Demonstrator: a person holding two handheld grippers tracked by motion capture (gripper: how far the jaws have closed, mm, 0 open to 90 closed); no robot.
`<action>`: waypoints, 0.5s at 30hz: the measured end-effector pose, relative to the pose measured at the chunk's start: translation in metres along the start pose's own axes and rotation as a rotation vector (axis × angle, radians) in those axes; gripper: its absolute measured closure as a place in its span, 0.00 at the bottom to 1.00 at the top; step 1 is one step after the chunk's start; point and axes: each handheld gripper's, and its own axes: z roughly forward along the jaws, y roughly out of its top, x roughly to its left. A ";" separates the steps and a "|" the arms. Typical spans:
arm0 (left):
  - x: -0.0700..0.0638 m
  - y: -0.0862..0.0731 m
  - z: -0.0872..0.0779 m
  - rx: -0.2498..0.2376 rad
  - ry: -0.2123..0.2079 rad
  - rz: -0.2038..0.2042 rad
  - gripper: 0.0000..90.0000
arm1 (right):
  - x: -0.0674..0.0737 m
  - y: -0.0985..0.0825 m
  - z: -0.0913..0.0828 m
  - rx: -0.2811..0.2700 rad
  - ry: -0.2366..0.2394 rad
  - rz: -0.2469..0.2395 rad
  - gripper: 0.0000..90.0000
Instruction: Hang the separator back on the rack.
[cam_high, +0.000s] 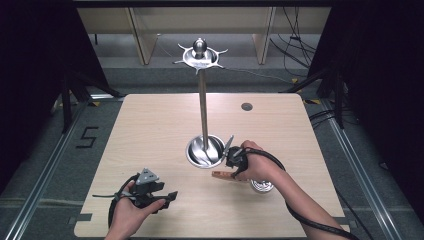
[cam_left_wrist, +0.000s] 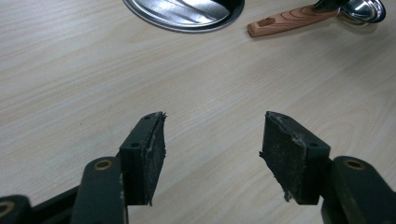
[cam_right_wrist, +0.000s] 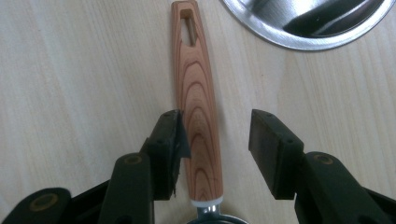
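Right gripper (cam_right_wrist: 215, 140): jaws wide apart, straddling the wooden handle (cam_right_wrist: 196, 107) of a ladle that lies flat on the table (cam_high: 150, 130). Left pad sits just beside or at the handle's edge; I cannot tell if it touches. Right pad stands clear of it, with bare wood between. Nothing is clamped. The handle's slotted end points away from the gripper, toward the rim of the stand base (cam_right_wrist: 308, 28), near but not touching it.

Left gripper (cam_left_wrist: 212, 149): jaws wide, nothing between them, over bare tabletop. In the high view it sits near the front edge, well apart from the ladle.

Room: the stand's pole (cam_high: 203, 110) rises mid-table; the far half and left side of the table lie open. The ladle's bowl (cam_high: 262, 186) rests under the right hand (cam_high: 252, 162).
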 end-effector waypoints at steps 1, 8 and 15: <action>-0.001 0.000 0.001 -0.015 0.000 -0.020 0.43 | 0.000 0.001 0.001 0.005 -0.006 -0.007 0.61; -0.002 0.000 0.002 -0.003 0.002 -0.016 0.43 | 0.000 0.000 0.013 0.034 0.015 -0.053 0.63; 0.000 0.001 0.001 0.022 -0.003 0.012 0.43 | 0.002 0.000 0.025 0.041 0.066 -0.067 0.67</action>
